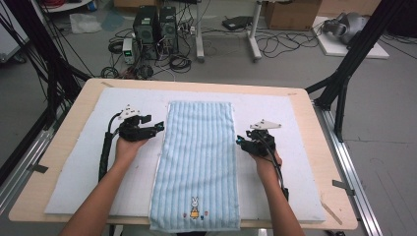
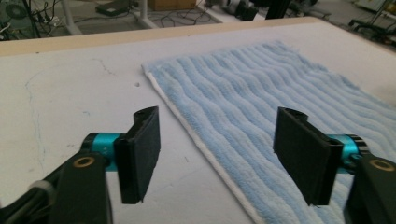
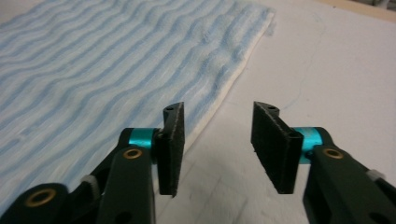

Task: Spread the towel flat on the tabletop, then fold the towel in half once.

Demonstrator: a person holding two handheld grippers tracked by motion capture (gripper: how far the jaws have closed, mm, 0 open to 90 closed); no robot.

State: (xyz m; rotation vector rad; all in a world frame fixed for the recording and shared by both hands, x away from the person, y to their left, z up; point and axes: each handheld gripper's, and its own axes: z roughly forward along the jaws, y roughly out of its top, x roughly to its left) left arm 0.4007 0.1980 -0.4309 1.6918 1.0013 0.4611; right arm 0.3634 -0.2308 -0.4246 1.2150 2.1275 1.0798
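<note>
The left gripper [image 2: 215,154] stood released, nothing between its fingers [image 2: 140,154]; the long edge of the towel [image 2: 261,107] ran just beyond and between them, its white hem nearer the left finger; the right gripper [image 3: 217,144] was likewise unclenched and empty, the towel's other long edge passing just past its left finger [image 3: 172,149], bare mat [image 3: 327,70] ahead of the right one. The towel [image 1: 199,162] lay flat and lengthwise down the middle of the mat [image 1: 78,172], between the two grippers, a small rabbit figure [image 1: 194,207] near its close end; its far corners lay well ahead of both sets of fingers. It looked light, soft and limp, likely to sag and fold wherever unsupported, not slippery on the pads; the hemmed edges or corners seemed the best places to pinch. No containers stood on the table [image 1: 319,147]; beyond it, the floor held cables and computer cases [image 1: 155,24].
</note>
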